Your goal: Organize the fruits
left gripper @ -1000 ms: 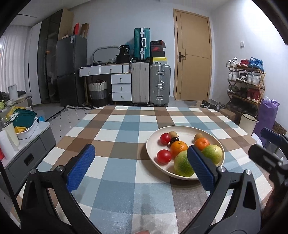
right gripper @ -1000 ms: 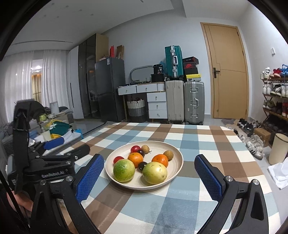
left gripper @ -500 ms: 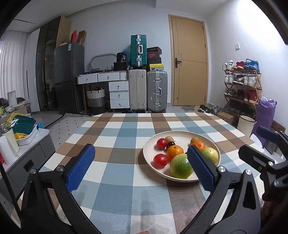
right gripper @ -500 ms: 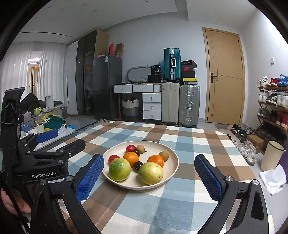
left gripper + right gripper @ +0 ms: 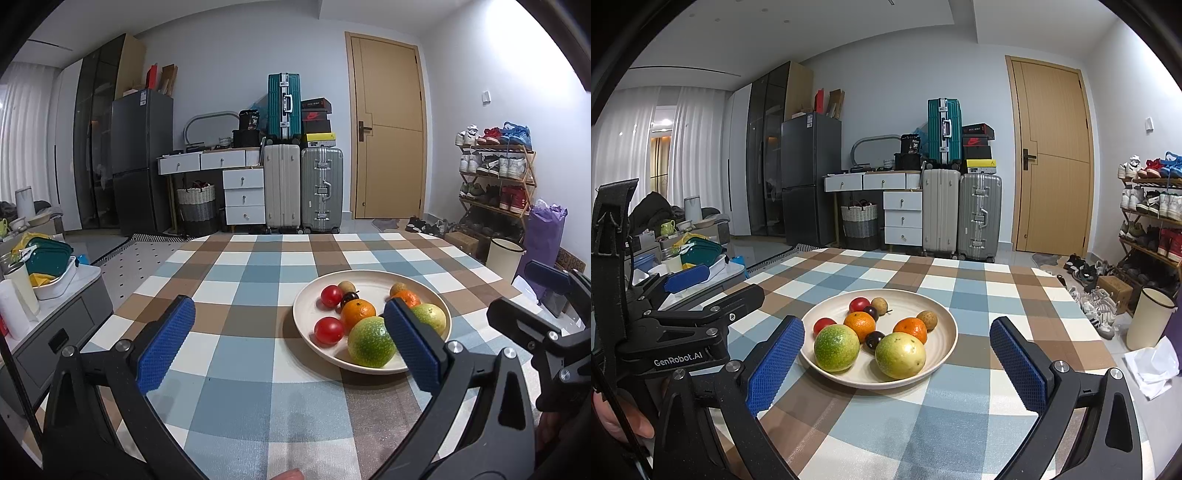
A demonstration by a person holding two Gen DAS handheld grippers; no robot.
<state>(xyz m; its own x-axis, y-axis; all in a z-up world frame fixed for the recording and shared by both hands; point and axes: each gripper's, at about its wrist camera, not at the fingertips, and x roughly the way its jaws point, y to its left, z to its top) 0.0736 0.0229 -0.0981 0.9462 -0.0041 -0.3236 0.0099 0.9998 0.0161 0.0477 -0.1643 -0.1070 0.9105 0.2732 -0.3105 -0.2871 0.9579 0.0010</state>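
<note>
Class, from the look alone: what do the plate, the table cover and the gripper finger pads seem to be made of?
Plate: probably matte cream ceramic or melamine; smooth, dull sheen.
Table cover: seemingly woven checked fabric; soft, no glare.
Finger pads: likely blue rubber; a dimpled grip texture shows.

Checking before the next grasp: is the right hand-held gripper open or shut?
Open. The right hand-held gripper has its blue pads spread wide, nothing between them; the plate of fruit lies beyond.

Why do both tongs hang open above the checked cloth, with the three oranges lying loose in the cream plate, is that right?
Not quite: the cream plate holds two oranges, not three, as the right wrist view shows. Both the left tongs and right tongs do hang open above the checked cloth.
</note>
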